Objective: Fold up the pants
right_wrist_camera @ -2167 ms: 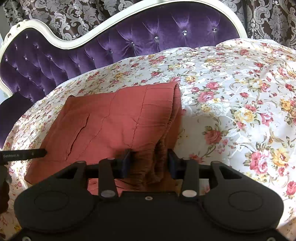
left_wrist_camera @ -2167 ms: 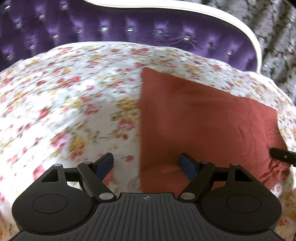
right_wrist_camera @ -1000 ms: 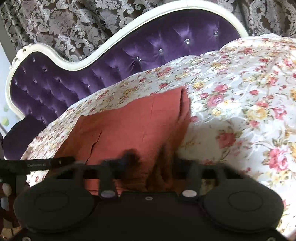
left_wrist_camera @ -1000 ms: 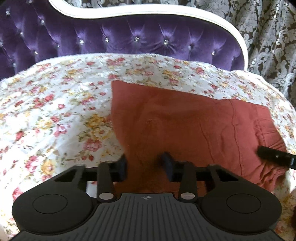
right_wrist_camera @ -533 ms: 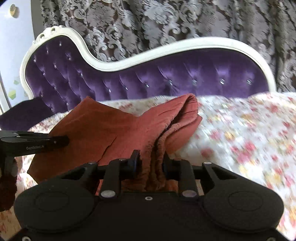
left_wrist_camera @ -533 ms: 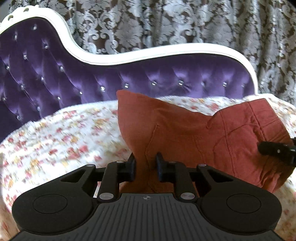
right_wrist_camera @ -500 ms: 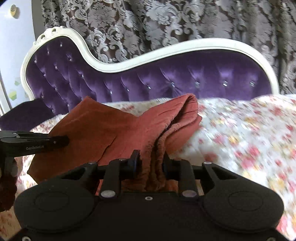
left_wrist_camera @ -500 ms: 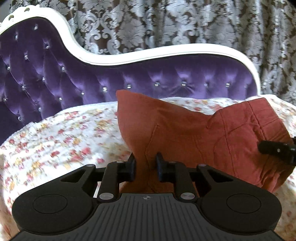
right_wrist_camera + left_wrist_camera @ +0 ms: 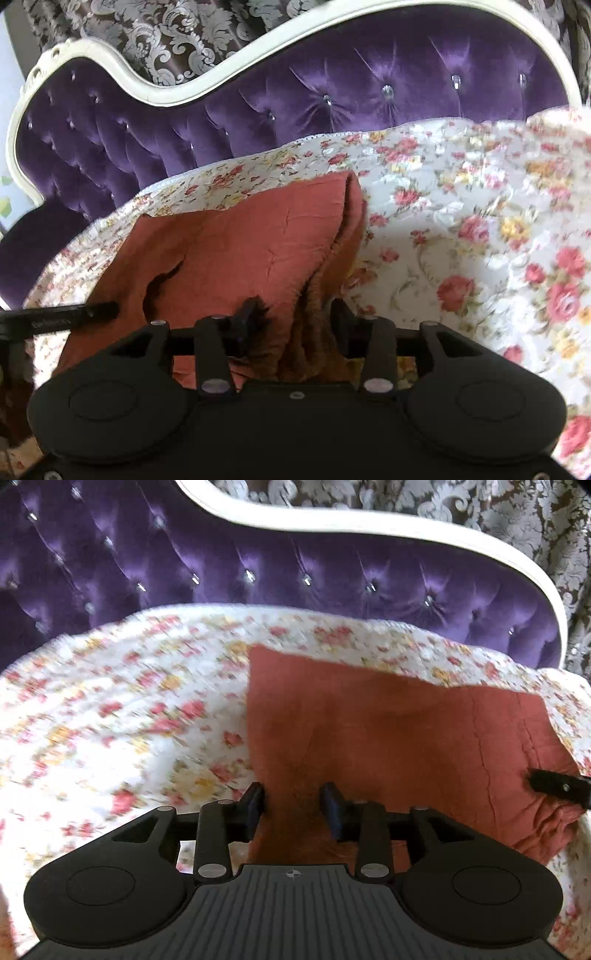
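pants point(image 9: 399, 746): folded, lying centre frame on bedspread point(image 9: 122, 716)
left gripper point(image 9: 291, 806): parted, straddling cloth
right gripper point(image 9: 291, 321): parted likewise
left: release, tidy

Pants point(image 9: 406, 738): rust-red cloth, matt, slightly crinkled weave. Bedspread point(image 9: 129, 720): floral cloth with faint sheen. Headboard point(image 9: 332, 92): purple tufted velvet, glossy, with glinting studs and a smooth cream frame. Left gripper point(image 9: 291, 805) body: matt black plastic, ribbed top.
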A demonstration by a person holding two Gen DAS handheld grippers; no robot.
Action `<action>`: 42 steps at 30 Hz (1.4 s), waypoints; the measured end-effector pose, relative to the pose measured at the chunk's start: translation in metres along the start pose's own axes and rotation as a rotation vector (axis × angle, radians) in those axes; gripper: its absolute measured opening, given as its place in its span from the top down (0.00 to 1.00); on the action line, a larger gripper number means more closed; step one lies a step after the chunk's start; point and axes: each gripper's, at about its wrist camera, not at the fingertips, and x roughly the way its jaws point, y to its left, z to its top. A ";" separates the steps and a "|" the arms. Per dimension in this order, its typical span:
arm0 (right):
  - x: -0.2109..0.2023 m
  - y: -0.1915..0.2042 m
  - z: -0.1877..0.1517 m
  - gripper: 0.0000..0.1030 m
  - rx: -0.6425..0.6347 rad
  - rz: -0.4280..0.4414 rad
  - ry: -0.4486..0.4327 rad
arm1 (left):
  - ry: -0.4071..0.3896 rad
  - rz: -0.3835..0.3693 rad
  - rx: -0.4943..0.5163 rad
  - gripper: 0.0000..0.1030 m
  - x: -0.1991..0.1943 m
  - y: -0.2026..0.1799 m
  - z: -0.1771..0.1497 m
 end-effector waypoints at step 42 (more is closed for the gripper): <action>-0.022 0.040 -0.042 0.75 -0.224 -0.092 -0.125 | 0.046 0.144 0.033 0.65 -0.008 -0.047 -0.031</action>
